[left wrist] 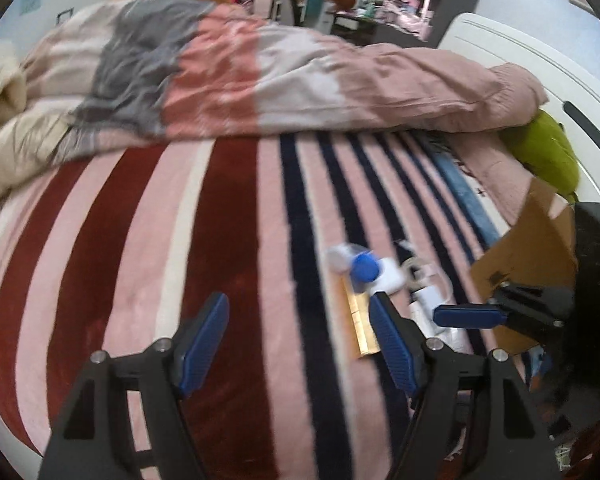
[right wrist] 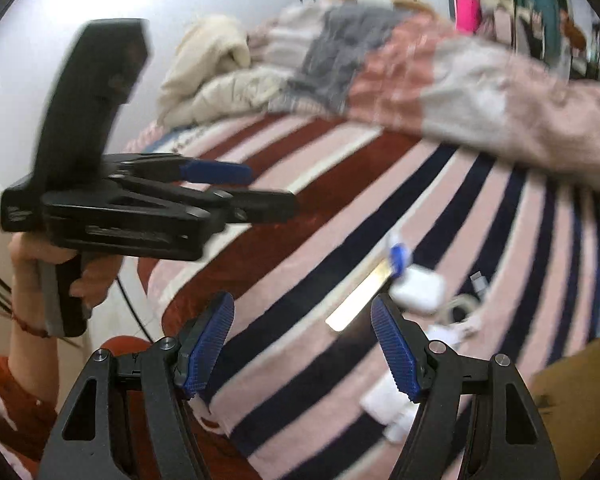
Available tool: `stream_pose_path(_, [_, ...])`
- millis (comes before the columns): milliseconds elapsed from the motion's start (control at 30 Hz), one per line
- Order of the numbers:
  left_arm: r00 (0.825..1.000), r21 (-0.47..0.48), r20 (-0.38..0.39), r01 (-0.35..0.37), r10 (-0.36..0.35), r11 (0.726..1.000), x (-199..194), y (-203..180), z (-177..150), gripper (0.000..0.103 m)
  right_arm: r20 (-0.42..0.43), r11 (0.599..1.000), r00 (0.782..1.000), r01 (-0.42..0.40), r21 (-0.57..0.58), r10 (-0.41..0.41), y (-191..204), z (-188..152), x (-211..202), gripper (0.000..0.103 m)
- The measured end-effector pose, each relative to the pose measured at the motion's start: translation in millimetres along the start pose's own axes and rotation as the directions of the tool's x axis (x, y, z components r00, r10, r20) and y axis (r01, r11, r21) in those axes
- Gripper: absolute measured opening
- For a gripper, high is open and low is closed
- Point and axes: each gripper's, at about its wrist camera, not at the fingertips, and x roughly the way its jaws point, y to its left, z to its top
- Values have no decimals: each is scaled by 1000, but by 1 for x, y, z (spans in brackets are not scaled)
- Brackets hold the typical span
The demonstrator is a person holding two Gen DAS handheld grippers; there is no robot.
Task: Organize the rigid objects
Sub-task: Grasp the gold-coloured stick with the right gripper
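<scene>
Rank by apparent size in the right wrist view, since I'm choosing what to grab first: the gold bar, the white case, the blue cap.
1. gold bar, longest.
2. white case.
3. blue cap, smallest.
Blur makes the edges uncertain.

Striped blanket (left wrist: 228,240) – plush fleece cloth, matt, soft nap; red, pink, cream and navy bands

Quilt (left wrist: 260,76), far side – cotton-like cloth, crumpled, matt

Cream bedding (right wrist: 216,76), far left – padded, puffy fabric with a faint sheen

Left gripper (left wrist: 300,340) and right gripper (right wrist: 302,344) – black moulded plastic frames, matt to satin, with small bright metal pins; blue finger pads (right wrist: 394,354) rubbery with a fine ribbed texture

Gold strip (left wrist: 360,328) – flat, glossy, metallic glare

White case (right wrist: 418,290) – smooth hard plastic, slight gloss

Blue cap (left wrist: 365,268) – smooth plastic

Cardboard box (left wrist: 536,256), right – brown paperboard, matt, raw edges

Green thing (left wrist: 548,156), far right – matt cloth
</scene>
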Motion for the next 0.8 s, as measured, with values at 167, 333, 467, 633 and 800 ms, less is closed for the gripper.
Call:
stream_pose_path(167, [999, -27, -29, -16, 16, 1000, 19, 13, -15, 69, -67, 991, 997, 40, 126, -32, -25, -3, 57, 56])
stream_pose_path(333, [999, -22, -37, -34, 34, 999, 24, 14, -22, 69, -92, 961, 985, 160, 227, -143, -55, -1, 95, 29])
stream_pose_path(467, [999, -20, -39, -36, 36, 999, 23, 12, -23, 69, -82, 976, 986, 158, 153, -147, -41, 0, 94, 14])
stream_pose_path(633, [998, -2, -34, -45, 45, 999, 17, 5, -22, 69, -89, 990, 987, 135, 33, -132, -24, -7, 91, 13])
stream_pose_path(800, [999, 30, -12, -43, 44, 999, 1, -10, -18, 69, -49, 996, 995, 89, -9, -89, -8, -3, 69, 13])
